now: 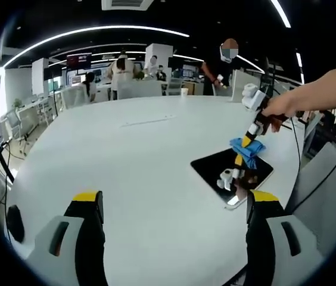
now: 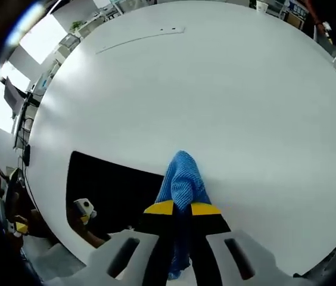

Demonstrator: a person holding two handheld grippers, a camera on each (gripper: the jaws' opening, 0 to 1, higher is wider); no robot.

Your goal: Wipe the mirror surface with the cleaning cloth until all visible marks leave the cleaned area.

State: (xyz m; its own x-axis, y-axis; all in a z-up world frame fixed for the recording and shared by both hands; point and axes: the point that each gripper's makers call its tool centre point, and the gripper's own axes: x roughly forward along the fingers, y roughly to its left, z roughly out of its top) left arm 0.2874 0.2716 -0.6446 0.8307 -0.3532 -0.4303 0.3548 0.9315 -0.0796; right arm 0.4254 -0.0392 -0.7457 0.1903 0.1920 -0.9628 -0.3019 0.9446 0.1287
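Over on the right side of the white table (image 1: 138, 173), the mirror (image 1: 215, 167) lies flat near the edge. The right gripper (image 2: 182, 210) has its jaws pinched tight on the blue cleaning cloth (image 2: 182, 176), pressing it down at the mirror's far edge. The left gripper (image 1: 174, 205) hangs back over bare table, jaws spread wide, holding nothing. Wiping looks underway; next, I'd judge, the cloth must sweep nearer across the dark glass, keeping pressure even.

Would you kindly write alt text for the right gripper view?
The right gripper pinches a blue cloth at the edge of a dark mirror lying on a white table.
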